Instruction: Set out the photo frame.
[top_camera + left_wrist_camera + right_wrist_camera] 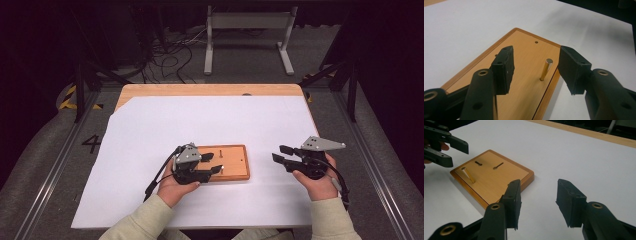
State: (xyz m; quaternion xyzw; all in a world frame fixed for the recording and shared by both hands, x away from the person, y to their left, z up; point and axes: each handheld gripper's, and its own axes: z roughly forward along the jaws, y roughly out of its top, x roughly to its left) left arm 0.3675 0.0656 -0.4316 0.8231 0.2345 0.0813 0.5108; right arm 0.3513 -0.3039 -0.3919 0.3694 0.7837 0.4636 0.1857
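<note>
The left gripper (212, 162) hangs over the near left part of the wooden board (235, 170), and its jaws stand apart with nothing pressed between them. In the left gripper view a brass pin (546, 69) stands in a hole of the board, close to its edge, and it lies in the gap between the two pads (506, 67), nearer to the right one but touching neither. The long axis of the pin is upright, only a little tilted, so it runs across the closing line of the jaws; I judge this is good for a side grip on the shaft if the gripper comes a little forward. The pin is just ahead of the fingertips, not yet level with the middle of the pads. The right gripper (279, 153) is held to the right of the board, well apart from it, above the white sheet (150, 125); its jaws are also apart and hold nothing. In its view the pin (468, 175) shows far at the left, beside two dark marks on the board that I cannot read surely. The left hand (172, 187) is clearly the nearer one to the pin.
</note>
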